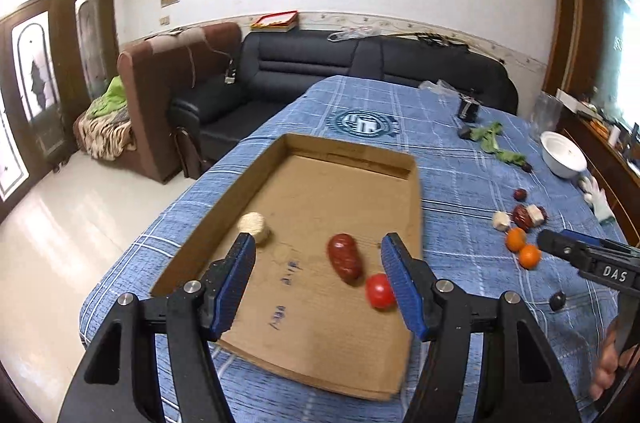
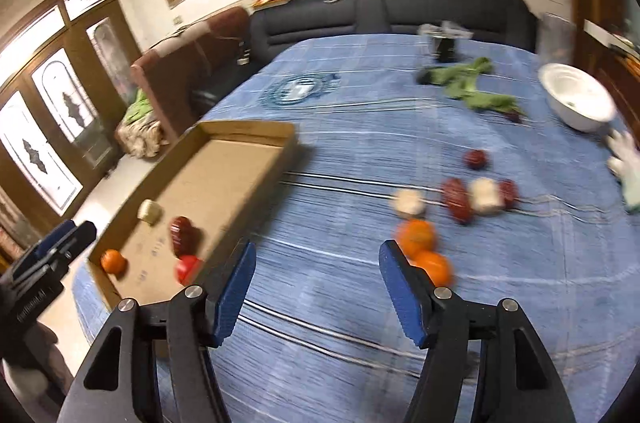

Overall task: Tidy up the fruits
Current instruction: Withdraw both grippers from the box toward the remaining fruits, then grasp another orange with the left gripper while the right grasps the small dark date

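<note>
Both tongs stand apart, gripping nothing. The left tongs (image 1: 318,263) hang over the cardboard tray (image 1: 416,191) in the frame's lower middle, where a dark red fruit (image 1: 346,257), a red tomato (image 1: 379,291) and a pale piece (image 1: 252,225) lie. The right tongs (image 2: 318,267) hover above the blue-clothed tabletop (image 2: 340,295); two oranges (image 2: 416,235) sit right of centre, beside the right finger.

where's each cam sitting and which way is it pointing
Left wrist: on the left tool, open, above the shallow brown cardboard tray, facing the sofa; the right tool shows at its right edge.
Right wrist: on the right tool, open, over the blue checked tablecloth; the left tool shows at its left edge.
Shared: tray, round red tomato.
</note>
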`<state>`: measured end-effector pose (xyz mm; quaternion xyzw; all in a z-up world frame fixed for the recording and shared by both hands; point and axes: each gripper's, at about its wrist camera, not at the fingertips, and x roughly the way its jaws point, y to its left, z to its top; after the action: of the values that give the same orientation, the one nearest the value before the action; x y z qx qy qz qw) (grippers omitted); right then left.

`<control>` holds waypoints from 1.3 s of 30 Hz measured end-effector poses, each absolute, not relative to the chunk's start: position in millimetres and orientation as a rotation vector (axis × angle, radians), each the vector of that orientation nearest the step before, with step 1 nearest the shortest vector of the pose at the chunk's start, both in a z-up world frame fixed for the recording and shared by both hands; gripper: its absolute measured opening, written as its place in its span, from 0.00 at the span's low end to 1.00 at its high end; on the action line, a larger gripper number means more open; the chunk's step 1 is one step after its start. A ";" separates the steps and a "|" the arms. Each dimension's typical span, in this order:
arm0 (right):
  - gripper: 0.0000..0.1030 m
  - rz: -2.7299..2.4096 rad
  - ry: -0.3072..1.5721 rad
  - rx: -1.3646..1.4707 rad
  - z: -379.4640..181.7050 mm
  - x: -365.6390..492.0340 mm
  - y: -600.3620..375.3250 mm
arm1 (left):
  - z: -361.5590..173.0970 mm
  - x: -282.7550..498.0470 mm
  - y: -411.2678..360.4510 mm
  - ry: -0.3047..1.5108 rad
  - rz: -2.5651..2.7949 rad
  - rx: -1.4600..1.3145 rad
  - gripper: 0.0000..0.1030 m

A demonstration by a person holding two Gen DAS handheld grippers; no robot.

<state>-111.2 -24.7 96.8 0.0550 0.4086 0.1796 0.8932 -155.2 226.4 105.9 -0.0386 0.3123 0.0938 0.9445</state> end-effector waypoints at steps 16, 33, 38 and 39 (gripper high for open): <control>0.68 0.207 0.914 0.222 56.5 -139.0 -149.2 | 76.8 -126.3 161.7 0.758 -0.012 -0.055 0.69; 0.36 0.352 0.963 0.018 30.7 -132.3 -92.0 | 26.3 -33.3 56.8 0.927 -0.315 -0.129 0.69; 0.34 0.371 0.963 0.010 30.5 -133.6 -94.4 | 11.4 -17.4 34.9 0.965 -0.330 -0.112 0.68; 0.34 0.373 0.963 0.013 30.5 -133.8 -95.3 | 11.6 -17.3 32.0 0.957 -0.330 -0.096 0.64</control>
<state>-133.8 -95.3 30.5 0.0064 0.4605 0.1785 0.8695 -17.3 32.0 11.6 -0.0462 0.4582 -0.1580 0.8735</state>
